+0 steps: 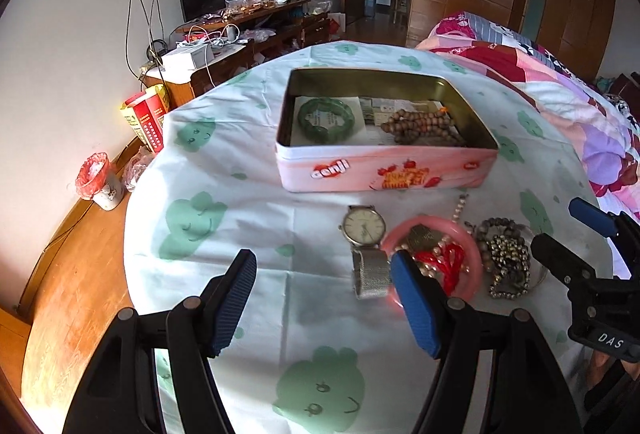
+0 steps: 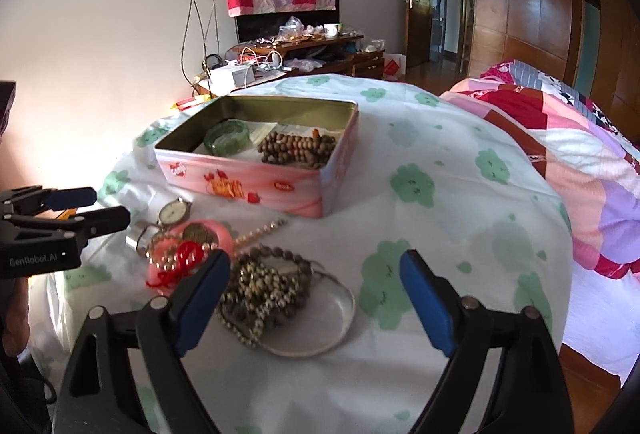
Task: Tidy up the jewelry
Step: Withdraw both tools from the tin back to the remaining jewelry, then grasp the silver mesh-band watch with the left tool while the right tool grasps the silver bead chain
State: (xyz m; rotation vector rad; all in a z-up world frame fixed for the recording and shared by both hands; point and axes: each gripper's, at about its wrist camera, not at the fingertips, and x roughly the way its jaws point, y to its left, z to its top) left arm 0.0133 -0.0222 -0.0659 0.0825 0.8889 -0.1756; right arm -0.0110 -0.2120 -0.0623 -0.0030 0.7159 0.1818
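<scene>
A pink tin box stands open on the round table; inside lie a green bangle and brown wooden beads. In front of it lie a silver watch, a pink bangle with red cord and pearls, and a heap of dark bead strings on a thin silver ring. My left gripper is open and empty, just short of the watch. My right gripper is open and empty beside the bead heap.
The table wears a white cloth with green clouds. A bed with a patchwork quilt lies to the right. A cluttered wooden cabinet and a red bin stand at the left wall.
</scene>
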